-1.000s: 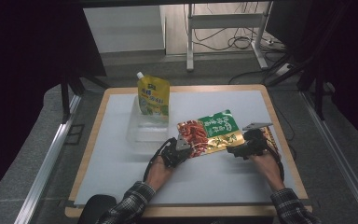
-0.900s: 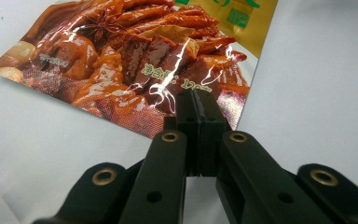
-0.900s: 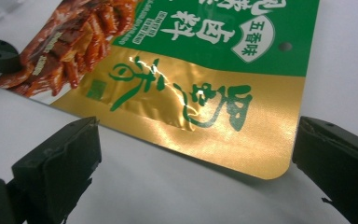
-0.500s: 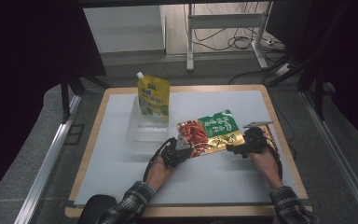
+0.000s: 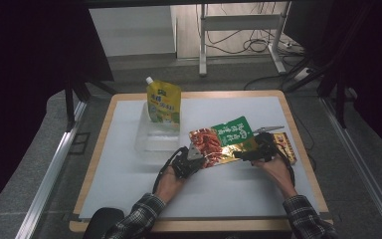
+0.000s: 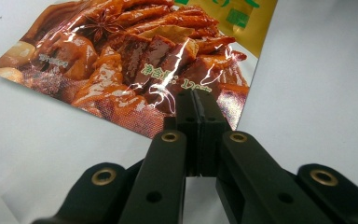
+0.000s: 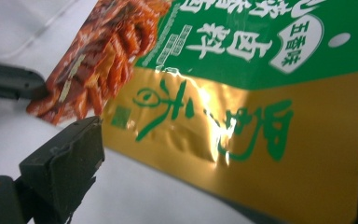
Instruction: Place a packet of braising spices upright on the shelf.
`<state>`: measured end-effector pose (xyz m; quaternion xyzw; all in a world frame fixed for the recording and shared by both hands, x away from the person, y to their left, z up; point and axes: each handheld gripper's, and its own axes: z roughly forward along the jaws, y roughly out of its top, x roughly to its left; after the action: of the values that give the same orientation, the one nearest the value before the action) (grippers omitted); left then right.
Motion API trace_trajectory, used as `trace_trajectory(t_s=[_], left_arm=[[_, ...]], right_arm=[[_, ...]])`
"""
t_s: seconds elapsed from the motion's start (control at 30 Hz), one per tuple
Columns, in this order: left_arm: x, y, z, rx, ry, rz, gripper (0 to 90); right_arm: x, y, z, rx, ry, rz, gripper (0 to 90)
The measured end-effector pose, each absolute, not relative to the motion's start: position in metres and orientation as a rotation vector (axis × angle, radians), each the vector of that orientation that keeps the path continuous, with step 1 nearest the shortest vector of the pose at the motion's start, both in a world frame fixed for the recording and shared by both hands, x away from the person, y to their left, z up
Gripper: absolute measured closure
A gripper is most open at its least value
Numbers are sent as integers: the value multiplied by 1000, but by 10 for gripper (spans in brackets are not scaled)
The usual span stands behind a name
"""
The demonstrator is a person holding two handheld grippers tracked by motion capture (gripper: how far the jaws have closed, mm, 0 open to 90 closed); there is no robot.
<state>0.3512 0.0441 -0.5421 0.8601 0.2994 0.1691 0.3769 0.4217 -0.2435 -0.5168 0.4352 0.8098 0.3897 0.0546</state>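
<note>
The snack pouch is held low over the white mat near the middle of the desk, between the two hands, with its printed face turned up. Its left bottom edge is pinched by the left tongs, whose jaws are pressed together on the foil just inside the seam. A grip so near the border is probably chosen to leave the body of the pouch free while one end is anchored.

The right tongs are set at the opposite, golden end; their jaws stand apart, one black jaw on each side of the pouch, and no pad is seen pressing on the foil. The pouch appears to be steadied by the left grip so that the right jaws can be closed on the free end.

Behind and to the left, a clear tray is placed with a yellow spouted pouch standing upright in it, well apart from both hands. The mat's near half is bare, so room is left for pulling toward the person. To the right, a gold-and-red pack lies just beside the right hand, near the desk's edge, and sideways travel there is judged tighter.
</note>
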Motion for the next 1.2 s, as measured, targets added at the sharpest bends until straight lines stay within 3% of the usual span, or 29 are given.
trace_trajectory(t_s=[0.1, 0.23, 0.27, 0.37, 0.47, 0.6, 0.63, 0.7, 0.83, 1.2], left_arm=[[351, 44, -542, 2199, 766, 431, 900], [351, 44, -542, 2198, 769, 433, 900], [351, 44, -542, 2198, 769, 434, 900], [350, 43, -542, 2198, 769, 441, 900], [350, 43, -542, 2200, 767, 448, 900], [348, 42, -542, 2201, 771, 478, 873], [348, 42, -542, 2201, 771, 478, 861], [348, 42, -542, 2199, 775, 489, 846], [346, 42, -542, 2193, 772, 512, 815], [342, 52, -537, 2129, 808, 467, 674]], right_arm=[[426, -243, -516, 1360, 2456, 1177, 30], [434, -245, -518, 1436, 2454, 1182, 105], [436, -246, -515, 1450, 2429, 1181, 210], [438, -247, -510, 1459, 2393, 1172, 376], [440, -245, -509, 1475, 2394, 1148, 424], [439, -241, -507, 1438, 2373, 1104, 610], [439, -241, -507, 1438, 2373, 1104, 610], [437, -240, -505, 1420, 2343, 1102, 751], [437, -240, -503, 1398, 2331, 1098, 869], [435, -241, -494, 1397, 2314, 1127, 885]])
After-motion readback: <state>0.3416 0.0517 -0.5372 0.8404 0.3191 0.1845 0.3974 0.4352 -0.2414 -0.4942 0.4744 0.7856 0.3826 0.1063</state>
